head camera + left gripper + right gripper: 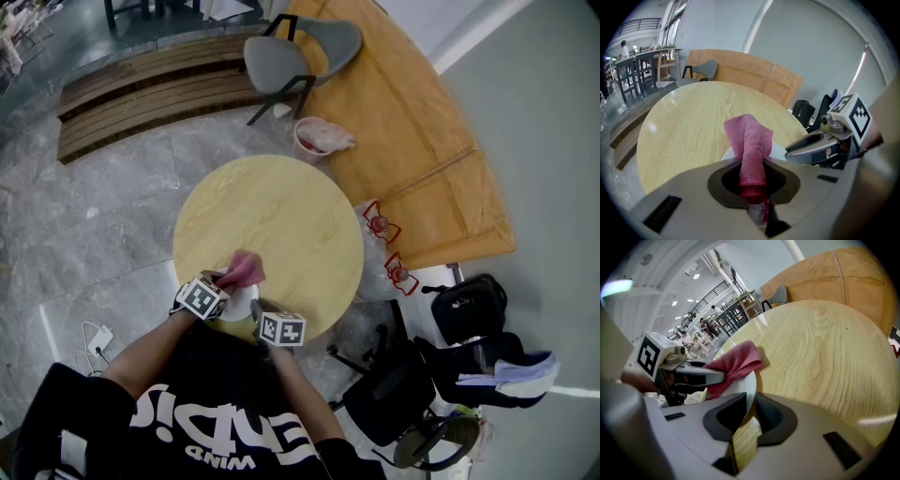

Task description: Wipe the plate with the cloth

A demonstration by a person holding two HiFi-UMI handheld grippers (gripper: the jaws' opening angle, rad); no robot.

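Note:
A small white plate (240,307) sits at the near edge of the round wooden table (281,211). My right gripper (262,316) is shut on the plate's rim (746,389), which stands between its jaws in the right gripper view. My left gripper (218,285) is shut on a pink cloth (244,271). In the left gripper view the cloth (751,145) runs out of the jaws and drapes over the plate (778,151), with the right gripper (820,145) just to its right. In the right gripper view the cloth (736,363) covers the plate's far side, and the left gripper (691,372) is behind it.
A grey chair (295,56) and a pink-lined bucket (316,139) stand beyond the table. A large orange wooden board (412,122) lies to the right. Plastic bags (384,248), a black bag (467,305) and a black office chair (398,398) crowd the near right.

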